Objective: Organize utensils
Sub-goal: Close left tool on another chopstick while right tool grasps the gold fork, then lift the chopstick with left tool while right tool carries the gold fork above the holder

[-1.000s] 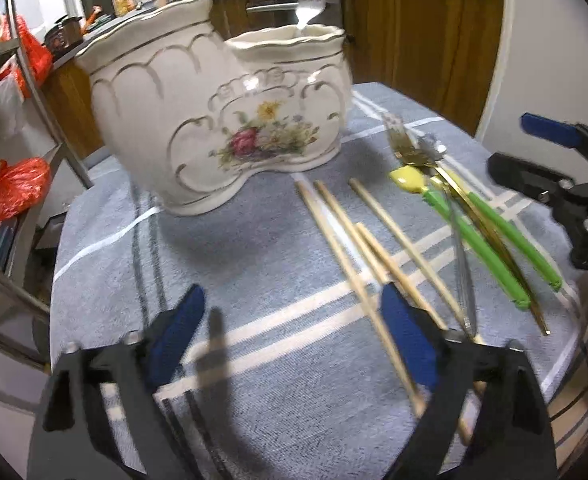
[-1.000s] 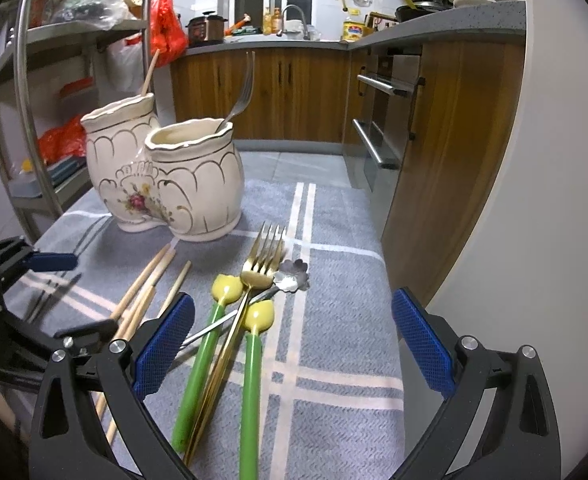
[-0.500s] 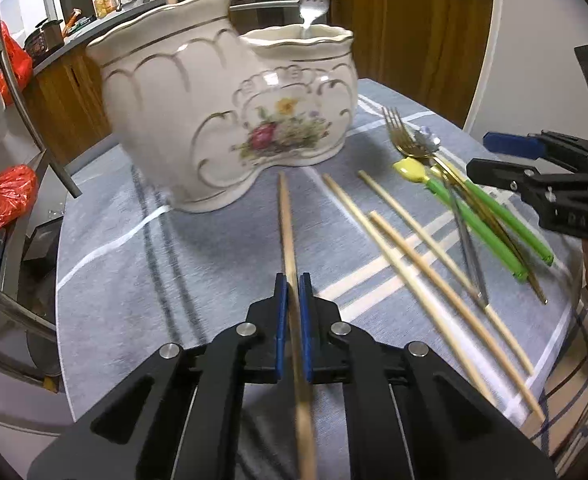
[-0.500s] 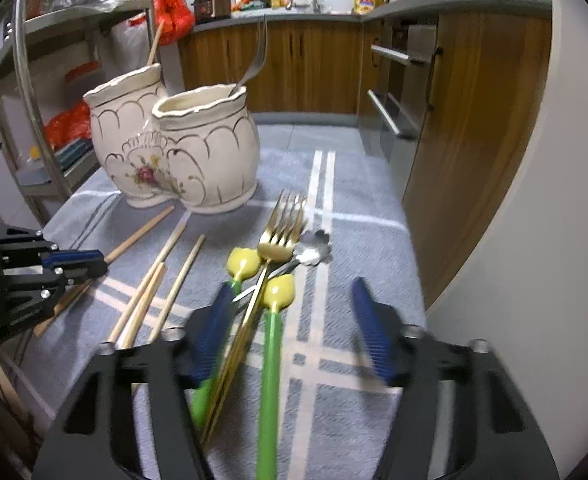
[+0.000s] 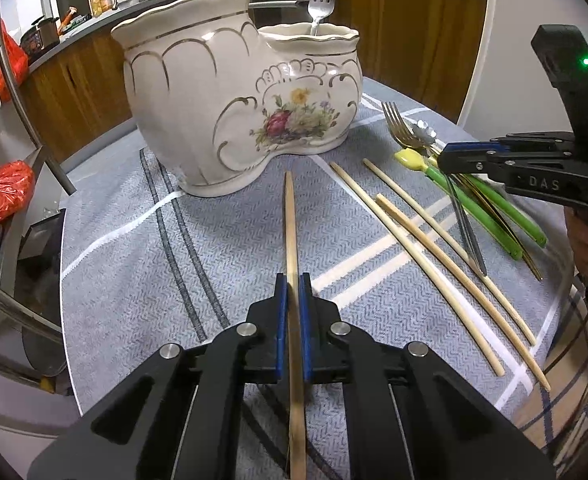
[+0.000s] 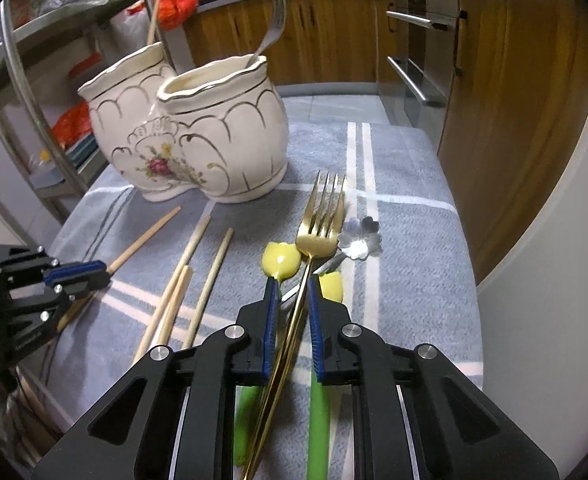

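Observation:
A cream two-pot ceramic holder (image 5: 241, 104) with a flower print stands on a grey striped cloth (image 5: 221, 240); a silver fork (image 5: 321, 0) stands in its smaller pot. My left gripper (image 5: 291, 280) is shut on a wooden chopstick (image 5: 291, 216) that points at the holder. Three more chopsticks (image 5: 426, 240) lie to the right. My right gripper (image 6: 291, 284) is closed around the handle of a gold fork (image 6: 322, 220), which lies over two green-handled yellow spoons (image 6: 281, 260) and a flower-shaped silver spoon (image 6: 360, 236). The holder also shows in the right wrist view (image 6: 197, 140).
A metal shelf rack (image 5: 17, 92) with red bags stands left of the table. Wooden kitchen cabinets (image 6: 474, 60) and an oven handle are at the back and right. The table's right edge drops off by a white wall (image 6: 534, 320).
My left gripper shut on a chopstick and lifted its near end. My right gripper moved down over the gold fork and closed from wide open onto its handle.

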Demonstrator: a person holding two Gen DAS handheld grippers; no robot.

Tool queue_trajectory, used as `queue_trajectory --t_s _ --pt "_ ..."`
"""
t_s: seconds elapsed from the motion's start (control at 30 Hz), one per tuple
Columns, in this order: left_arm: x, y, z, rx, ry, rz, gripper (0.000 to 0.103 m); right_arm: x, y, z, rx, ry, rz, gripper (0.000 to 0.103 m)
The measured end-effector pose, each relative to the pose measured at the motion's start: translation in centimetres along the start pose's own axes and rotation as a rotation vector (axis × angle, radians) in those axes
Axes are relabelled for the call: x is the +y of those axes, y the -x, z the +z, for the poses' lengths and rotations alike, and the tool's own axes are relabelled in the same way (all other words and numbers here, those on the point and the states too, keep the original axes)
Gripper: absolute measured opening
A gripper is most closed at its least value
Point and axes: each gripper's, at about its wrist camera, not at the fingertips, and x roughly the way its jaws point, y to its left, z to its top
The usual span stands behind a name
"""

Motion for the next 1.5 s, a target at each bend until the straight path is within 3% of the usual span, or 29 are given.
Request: queue_trajectory --t_s 0.23,0.6,1.23,1.5 --pt "0.3 -0.2 0.4 -0.009 0.011 -0.019 0.005 0.4 -0.3 0.7 0.017 0.015 -0.003 0.006" --pt "1.1 0.9 -0.3 -0.057 0.018 -0.032 0.005 1.5 3.2 0.5 -0.139 0.062 -0.013 0.006" --pt "0.6 6.2 0.3 -0.274 -0.017 -0.090 0.005 3.2 10.0 1.0 -0.425 0.144 0.026 0.006" --pt "0.8 9.1 1.0 -0.441 0.006 -0.104 0.005 3.9 11.8 2.3 -0.486 0.148 0.042 0.006"
